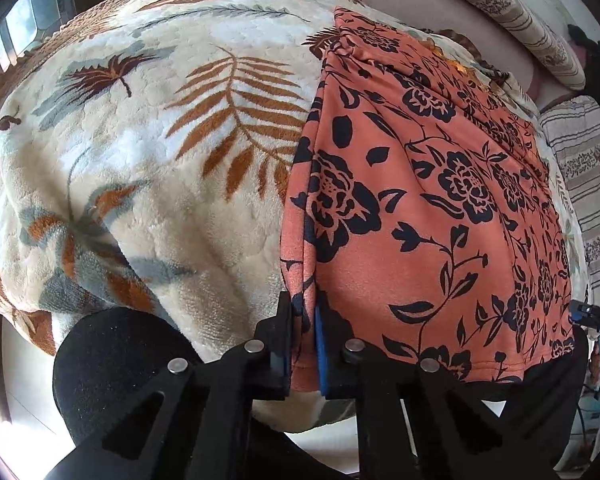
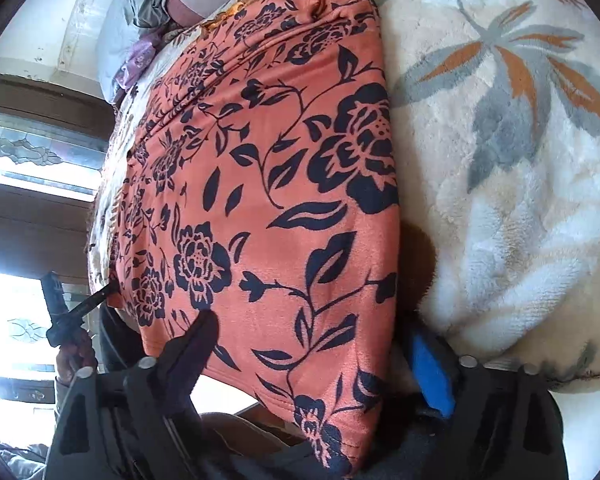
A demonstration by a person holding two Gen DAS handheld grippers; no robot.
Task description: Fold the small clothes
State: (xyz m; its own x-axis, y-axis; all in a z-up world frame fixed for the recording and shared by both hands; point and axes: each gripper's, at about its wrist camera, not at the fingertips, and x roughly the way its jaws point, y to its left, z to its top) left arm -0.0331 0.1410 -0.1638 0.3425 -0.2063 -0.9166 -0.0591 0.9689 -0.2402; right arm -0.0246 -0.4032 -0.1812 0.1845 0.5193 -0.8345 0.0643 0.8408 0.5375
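An orange garment [image 1: 428, 208] printed with black flowers lies spread on a cream fleece blanket [image 1: 148, 168] patterned with rust and grey leaves, which covers a bed. In the left wrist view the garment occupies the right half of the blanket, its long left edge running from the near hem up toward the far end. The left tongs [image 1: 303, 344] are clenched on that edge at the near corner, a fold of orange cloth pinched between the black finger and the blue-padded finger [image 1: 320, 356].

In the right wrist view, the right tongs [image 2: 316, 344] stand released, their jaws spread wide on either side of the garment's near corner: the dark finger [image 2: 198, 344] rests over the cloth on the left, and the blue-padded finger [image 2: 430, 372] sits at the right, just beside the garment's edge where it meets the blanket. The hem hangs over the bed's near edge between them. Striped pillows [image 1: 512, 12] lie at the far side of the bed.
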